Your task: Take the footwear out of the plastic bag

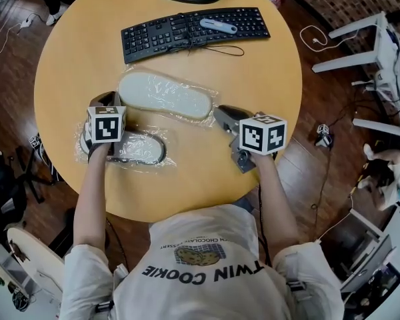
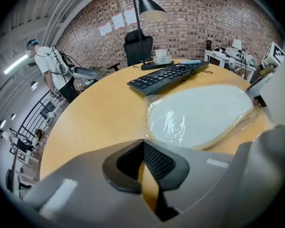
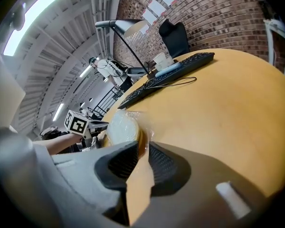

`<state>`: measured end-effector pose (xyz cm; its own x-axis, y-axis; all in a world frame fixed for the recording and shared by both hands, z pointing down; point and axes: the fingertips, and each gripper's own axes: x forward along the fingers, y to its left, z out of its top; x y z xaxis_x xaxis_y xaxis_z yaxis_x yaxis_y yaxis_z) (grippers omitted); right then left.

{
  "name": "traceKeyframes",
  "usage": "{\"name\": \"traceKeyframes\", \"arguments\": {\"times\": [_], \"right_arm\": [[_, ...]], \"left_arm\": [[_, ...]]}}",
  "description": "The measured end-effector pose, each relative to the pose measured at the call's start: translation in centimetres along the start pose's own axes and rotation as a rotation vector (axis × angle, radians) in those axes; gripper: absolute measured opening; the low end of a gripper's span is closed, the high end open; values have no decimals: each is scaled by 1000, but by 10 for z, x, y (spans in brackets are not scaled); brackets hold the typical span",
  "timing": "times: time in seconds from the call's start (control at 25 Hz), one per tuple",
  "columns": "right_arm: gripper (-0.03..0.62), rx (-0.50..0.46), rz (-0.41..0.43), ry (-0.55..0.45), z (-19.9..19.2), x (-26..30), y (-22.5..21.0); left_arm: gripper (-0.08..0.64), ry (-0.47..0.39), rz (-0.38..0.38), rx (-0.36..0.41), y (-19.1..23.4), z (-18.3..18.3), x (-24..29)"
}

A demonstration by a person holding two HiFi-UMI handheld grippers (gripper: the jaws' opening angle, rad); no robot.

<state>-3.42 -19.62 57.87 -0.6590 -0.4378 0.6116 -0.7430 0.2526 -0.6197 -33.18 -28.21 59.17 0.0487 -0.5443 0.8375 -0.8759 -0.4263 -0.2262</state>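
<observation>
1. Head view: on the round wooden surface (image 1: 67,59) lie two slippers, each still sealed in film. The sole-up slipper (image 1: 163,95) lies mid-surface and the second slipper (image 1: 137,149) nearer.
2. Left gripper view: the left tool (image 2: 142,144) is closed on nothing, perhaps there to steady things.
3. Right gripper view: the right tool (image 3: 138,144) seems pinched on the end of the plastic bag (image 3: 133,115), likely to peel it off.
</observation>
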Motion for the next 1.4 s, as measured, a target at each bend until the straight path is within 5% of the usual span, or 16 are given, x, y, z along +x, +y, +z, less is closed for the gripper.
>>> {"name": "traceKeyframes", "arguments": {"times": [0.32,0.64,0.96,1.2,1.4], "right_arm": [[55,-2,28,6,-2,-2,3],[55,137,112,-11,2,8,9],[118,155,140,30,2,16,18],[144,152,78,78,-3,20,14],[146,222,140,105,-5,27,21]], "left_arm": [[6,-3,1,2,-1,1,-1],[6,-3,-3,-2,-1,0,1],[6,-4,-3,-4,0,0,1],[6,-6,-6,-5,-1,0,0],[5,-6,-5,-3,0,0,0]]}}
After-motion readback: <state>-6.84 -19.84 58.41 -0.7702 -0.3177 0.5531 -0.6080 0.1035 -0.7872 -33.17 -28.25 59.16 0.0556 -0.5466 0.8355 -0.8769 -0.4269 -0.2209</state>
